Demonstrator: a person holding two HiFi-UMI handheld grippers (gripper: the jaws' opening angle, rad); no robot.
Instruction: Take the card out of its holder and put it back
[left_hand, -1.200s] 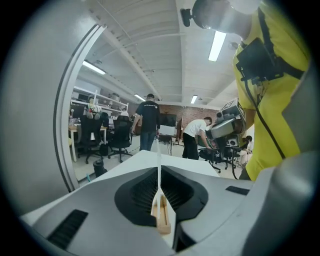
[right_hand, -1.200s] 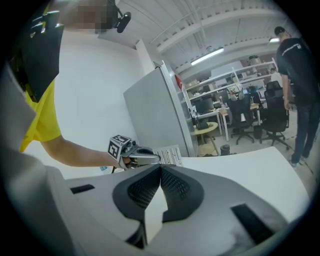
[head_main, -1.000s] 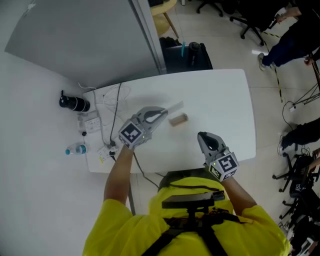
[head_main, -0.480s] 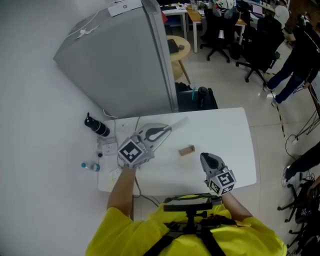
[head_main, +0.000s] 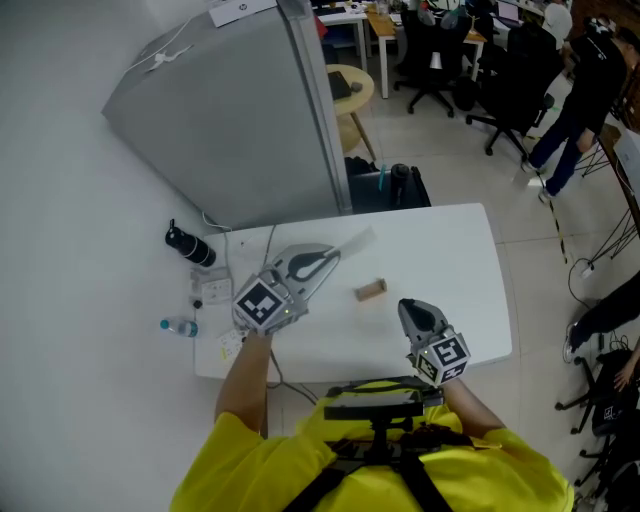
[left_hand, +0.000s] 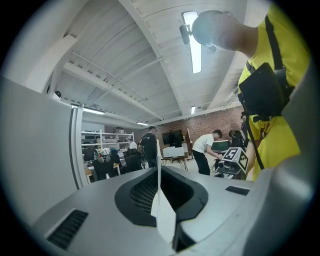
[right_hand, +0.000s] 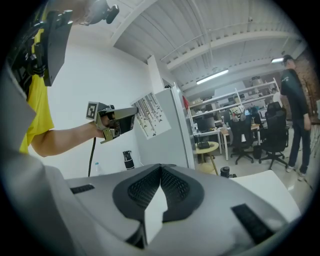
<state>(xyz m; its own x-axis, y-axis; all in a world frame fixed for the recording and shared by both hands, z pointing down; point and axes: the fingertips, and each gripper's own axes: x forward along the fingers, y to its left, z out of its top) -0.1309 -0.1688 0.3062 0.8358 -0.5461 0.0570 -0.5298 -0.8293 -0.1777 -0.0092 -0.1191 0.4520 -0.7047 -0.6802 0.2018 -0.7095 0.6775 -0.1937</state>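
A small wooden card holder (head_main: 370, 290) lies on the white table (head_main: 460, 250) with its slot empty. My left gripper (head_main: 335, 257) hangs above the table, left of the holder, shut on a thin see-through card (head_main: 356, 242) that juts out past its tips. In the left gripper view the card (left_hand: 159, 165) shows edge-on between the closed jaws of the left gripper (left_hand: 159, 172). The right gripper view shows the left gripper (right_hand: 134, 113) raised, and the card (right_hand: 150, 116) bears print. My right gripper (head_main: 405, 304) hovers near the table's front edge, right of the holder, shut and empty (right_hand: 161, 169).
A black bottle (head_main: 188, 245), a power strip (head_main: 210, 292) with cables and a water bottle (head_main: 178, 326) crowd the table's left end. A grey partition (head_main: 240, 120) stands behind it. A dark bag (head_main: 385, 185), office chairs and people (head_main: 560, 100) are beyond the far edge.
The left gripper has lifted the card up and away from the holder. The head view has tilted, taking in more of the room. The right gripper has stayed near the front edge.
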